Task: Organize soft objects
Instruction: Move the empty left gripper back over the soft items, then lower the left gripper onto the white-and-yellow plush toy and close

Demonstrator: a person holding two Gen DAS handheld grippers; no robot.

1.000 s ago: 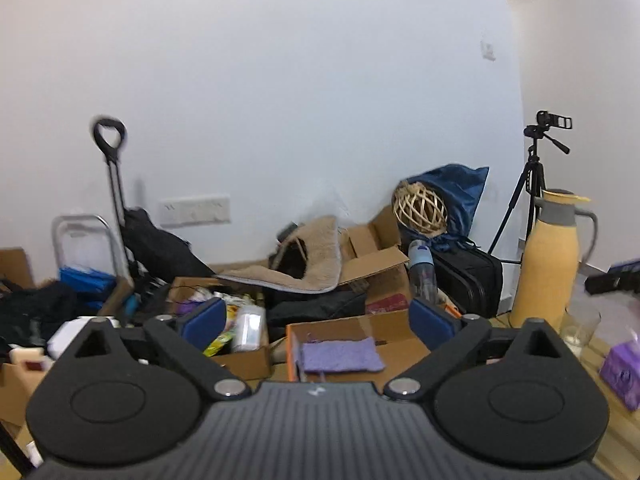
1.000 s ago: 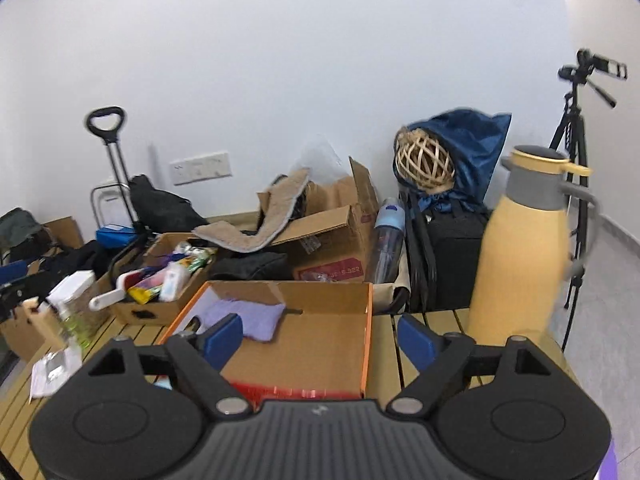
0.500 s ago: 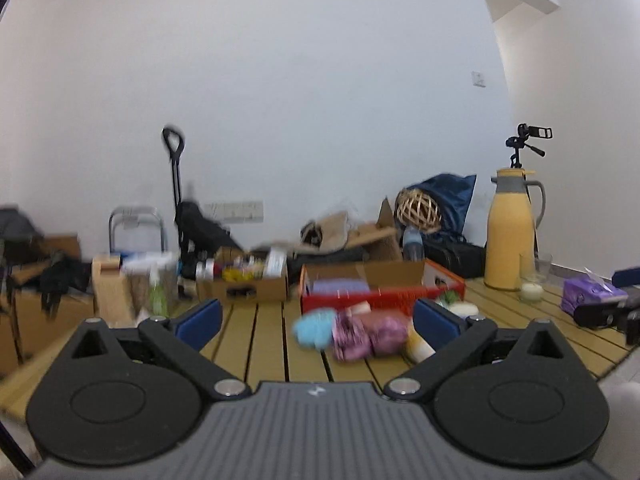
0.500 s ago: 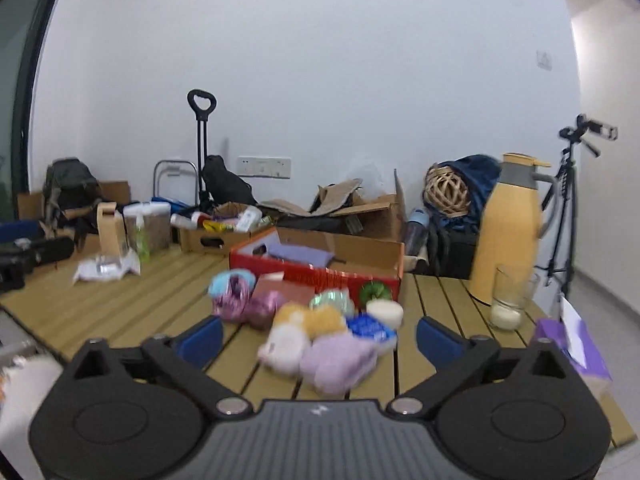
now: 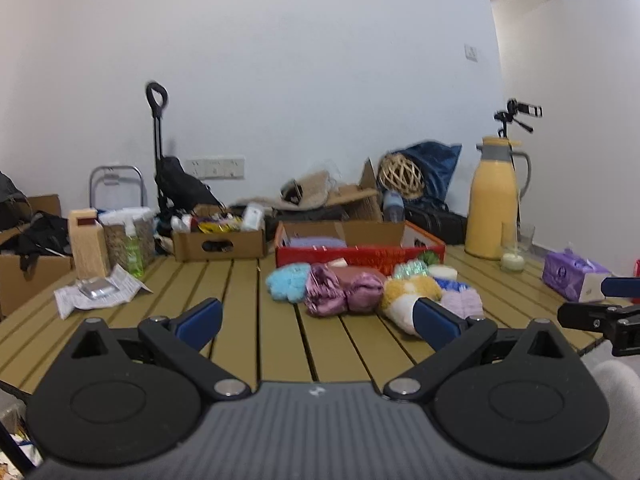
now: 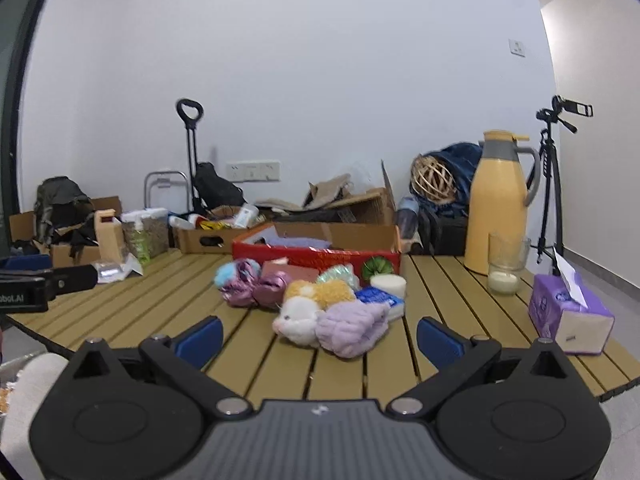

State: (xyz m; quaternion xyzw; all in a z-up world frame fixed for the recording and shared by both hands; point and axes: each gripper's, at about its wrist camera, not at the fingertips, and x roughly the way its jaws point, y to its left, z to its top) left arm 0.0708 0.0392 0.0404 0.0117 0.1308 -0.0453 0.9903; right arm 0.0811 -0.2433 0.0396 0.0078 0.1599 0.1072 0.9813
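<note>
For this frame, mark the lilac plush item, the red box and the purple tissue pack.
lilac plush item [image 6: 352, 326]: right wrist view, middle of its fuzzy body.
red box [image 6: 320, 258]: right wrist view, its red front wall.
purple tissue pack [image 6: 550, 310]: right wrist view, its purple side face.

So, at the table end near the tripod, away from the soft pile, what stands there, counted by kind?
Yellow jug: 1
Glass: 1
Purple tissue pack: 1
Total: 3
</note>
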